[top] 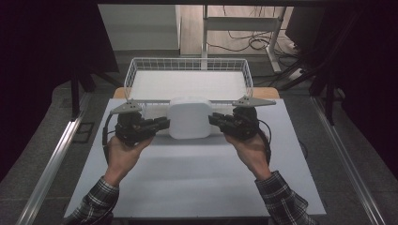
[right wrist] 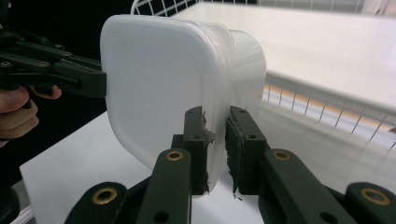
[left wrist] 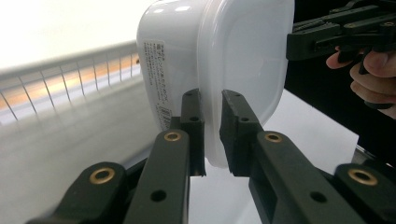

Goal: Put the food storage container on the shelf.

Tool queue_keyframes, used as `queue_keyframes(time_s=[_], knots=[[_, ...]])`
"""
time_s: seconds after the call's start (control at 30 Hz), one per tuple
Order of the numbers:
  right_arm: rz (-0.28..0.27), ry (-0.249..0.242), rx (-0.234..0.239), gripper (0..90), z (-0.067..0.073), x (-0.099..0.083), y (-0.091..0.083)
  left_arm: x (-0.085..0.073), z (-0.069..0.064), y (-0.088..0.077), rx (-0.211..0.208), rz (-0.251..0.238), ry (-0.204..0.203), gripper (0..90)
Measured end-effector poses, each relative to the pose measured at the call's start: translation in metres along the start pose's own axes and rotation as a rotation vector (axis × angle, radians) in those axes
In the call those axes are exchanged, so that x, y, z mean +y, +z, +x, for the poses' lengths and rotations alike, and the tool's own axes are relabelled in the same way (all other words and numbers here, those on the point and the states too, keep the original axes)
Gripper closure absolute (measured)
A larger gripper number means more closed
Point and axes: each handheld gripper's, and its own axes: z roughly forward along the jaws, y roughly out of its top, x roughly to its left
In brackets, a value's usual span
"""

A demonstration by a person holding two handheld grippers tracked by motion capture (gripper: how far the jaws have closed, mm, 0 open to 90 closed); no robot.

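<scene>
The bench (top: 197, 183) has a white rectangular top and stands on a grey floor (top: 42, 154). Metal rails (top: 54, 161) run along the floor on both sides of the bench. Beyond the far edge, a strip of light wooden flooring (top: 192, 28) is brightly lit, while the left and right margins of the room lie in deep shadow. A white metal frame (top: 244, 23) stands at the back, with black cables (top: 256, 42) looped on the floor beside it.
</scene>
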Motion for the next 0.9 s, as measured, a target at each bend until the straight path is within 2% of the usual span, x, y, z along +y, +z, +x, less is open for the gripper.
queue_keyframes(time_s=[0.2,0.27,0.3,0.33,0.43,0.63,0.9], knots=[[-0.03,-0.022,-0.01,77.9,0.0,0.026,-0.001,0.023,0.004,-0.008,0.004,-0.038,0.01,80.6],[-0.033,-0.025,-0.012,77.8,0.0,0.03,-0.001,0.026,0.004,-0.008,0.006,-0.042,0.009,80.6],[-0.037,-0.025,-0.012,77.8,0.0,0.033,-0.001,0.032,0.006,-0.01,0.007,-0.049,0.011,80.6],[-0.048,-0.032,-0.015,77.7,-0.002,0.044,0.0,0.039,0.008,-0.011,0.01,-0.056,0.014,80.6],[-0.053,-0.029,-0.022,77.5,-0.005,0.055,0.003,0.048,0.013,-0.01,0.013,-0.067,0.021,80.6],[-0.048,-0.011,-0.035,77.1,-0.016,0.071,0.014,0.063,0.026,-0.003,0.01,-0.076,0.013,80.6],[-0.024,0.028,-0.047,76.3,-0.032,0.08,0.026,0.075,0.037,0.012,0.028,-0.057,0.0,79.4]])
